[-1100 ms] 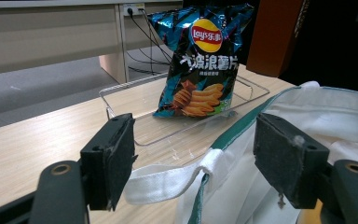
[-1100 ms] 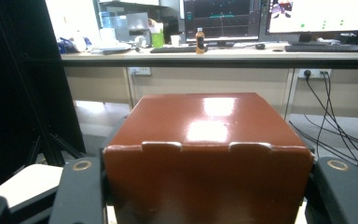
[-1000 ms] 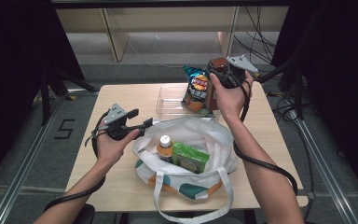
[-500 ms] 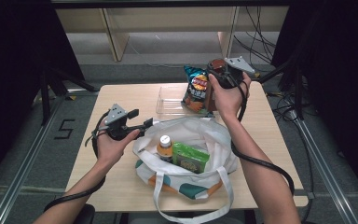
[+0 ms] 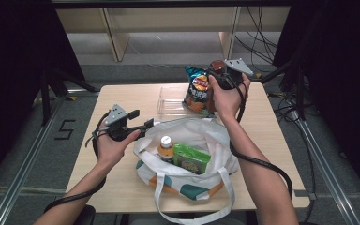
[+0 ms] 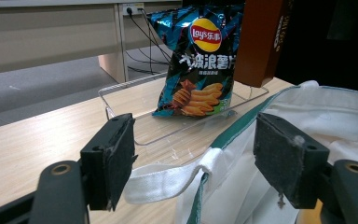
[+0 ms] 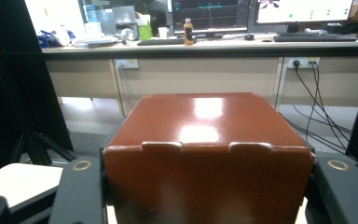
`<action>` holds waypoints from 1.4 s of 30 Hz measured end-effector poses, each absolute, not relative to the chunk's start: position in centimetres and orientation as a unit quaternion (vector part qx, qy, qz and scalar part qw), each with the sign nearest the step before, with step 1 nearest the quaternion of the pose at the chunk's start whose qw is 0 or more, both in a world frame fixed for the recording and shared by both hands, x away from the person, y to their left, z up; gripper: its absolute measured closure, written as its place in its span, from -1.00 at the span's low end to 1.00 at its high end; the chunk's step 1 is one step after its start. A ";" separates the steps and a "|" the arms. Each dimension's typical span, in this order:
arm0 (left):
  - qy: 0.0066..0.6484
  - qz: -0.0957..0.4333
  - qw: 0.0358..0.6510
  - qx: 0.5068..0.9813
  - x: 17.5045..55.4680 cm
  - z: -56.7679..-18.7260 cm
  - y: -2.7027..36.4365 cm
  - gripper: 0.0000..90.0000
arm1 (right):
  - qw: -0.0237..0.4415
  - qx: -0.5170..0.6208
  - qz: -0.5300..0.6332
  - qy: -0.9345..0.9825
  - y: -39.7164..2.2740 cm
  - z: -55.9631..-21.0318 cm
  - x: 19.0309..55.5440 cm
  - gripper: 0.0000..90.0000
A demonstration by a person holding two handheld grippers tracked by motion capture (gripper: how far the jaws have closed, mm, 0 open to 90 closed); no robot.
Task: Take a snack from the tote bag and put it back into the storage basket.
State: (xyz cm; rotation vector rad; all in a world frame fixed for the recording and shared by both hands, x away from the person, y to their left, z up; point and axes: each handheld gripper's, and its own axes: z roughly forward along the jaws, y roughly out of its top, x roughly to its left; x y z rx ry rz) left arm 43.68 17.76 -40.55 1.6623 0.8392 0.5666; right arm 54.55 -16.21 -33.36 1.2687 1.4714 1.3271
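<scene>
My right gripper is shut on a glossy brown box, held up over the table's far right, beside a blue chip bag. The chip bag stands upright in a clear plastic tray. In the left gripper view the brown box hangs just right of the chip bag. My left gripper is open at the left rim of a white tote bag, with the bag's strap lying loose between the jaws. Inside the tote are a white-capped bottle and a green packet.
The wooden table ends close behind the tray. Metal rails run along the floor on both sides. Cables trail from both grippers across the table. A desk with monitors stands far behind.
My right hand has edged slightly away and to the left with the brown box. The left hand and the tote bag have stayed put.
</scene>
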 end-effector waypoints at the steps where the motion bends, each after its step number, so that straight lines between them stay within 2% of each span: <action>1: 0.356 0.241 0.562 0.706 43.7 -40.5 17.8 -0.36 | 0.386 0.497 0.519 0.578 -16.2 -33.5 54.6 -0.15; 42: 0.356 0.241 0.559 0.709 43.6 -40.6 17.8 -0.36 | 0.394 0.526 0.503 0.561 -16.0 -35.9 56.3 -0.15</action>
